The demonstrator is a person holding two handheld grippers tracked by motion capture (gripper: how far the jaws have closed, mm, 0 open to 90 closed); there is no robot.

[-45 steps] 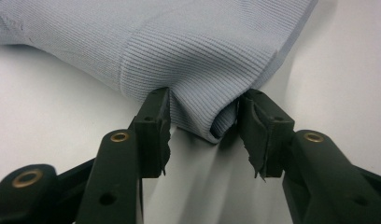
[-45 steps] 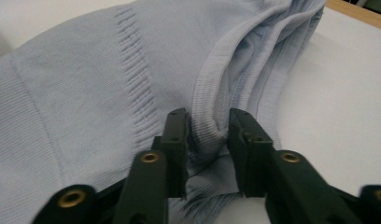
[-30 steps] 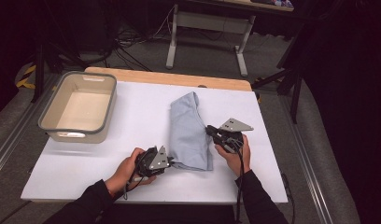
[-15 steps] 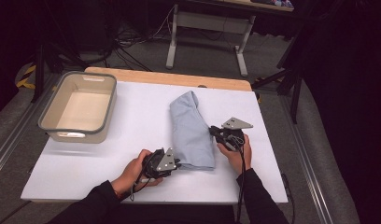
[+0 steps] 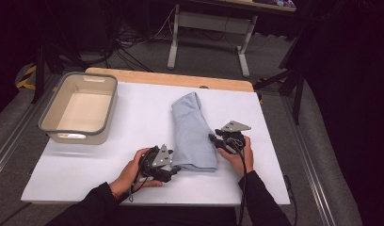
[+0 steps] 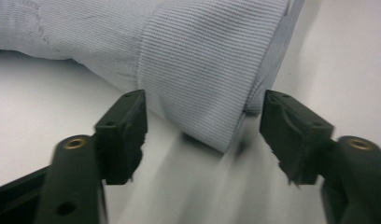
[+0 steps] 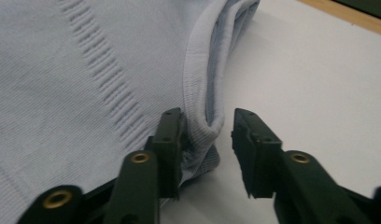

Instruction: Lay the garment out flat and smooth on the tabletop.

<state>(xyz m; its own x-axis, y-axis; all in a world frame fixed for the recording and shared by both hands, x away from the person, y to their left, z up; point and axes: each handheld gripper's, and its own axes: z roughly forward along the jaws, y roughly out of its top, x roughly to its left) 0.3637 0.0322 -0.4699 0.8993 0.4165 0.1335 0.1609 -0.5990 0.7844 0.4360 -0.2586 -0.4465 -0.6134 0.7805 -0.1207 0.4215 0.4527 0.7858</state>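
Release step, as I read it: both my grippers are letting go of the folded light-blue garment, and the fold looks done.

Nearest to me, my left gripper sits low on the table at the garment's near-left corner. In the left gripper view its jaws have just been opening and now stand wide, a ribbed cuff-like end lying in the gap between them, touching neither pad as far as I can tell. Nothing is held there.

A little farther out, my right gripper rests at the garment's right edge, about halfway along it. In the right gripper view its jaws have just been opening too, though only partway: a rolled ribbed hem sits between them, brushing the left jaw and clear of the right one. So that is a loosened grip, not a hold.

The garment itself lies flat as 1 long folded strip, running away from me up the middle of the table, its far end near the wooden back edge.

Farther off to the left, well apart from the cloth, stands the empty beige bin.

My guess for the next move: back both grippers straight out without dragging the hems, or the fold slips open. If the garment is bound for the bin, I will need a fresh grip at both ends.
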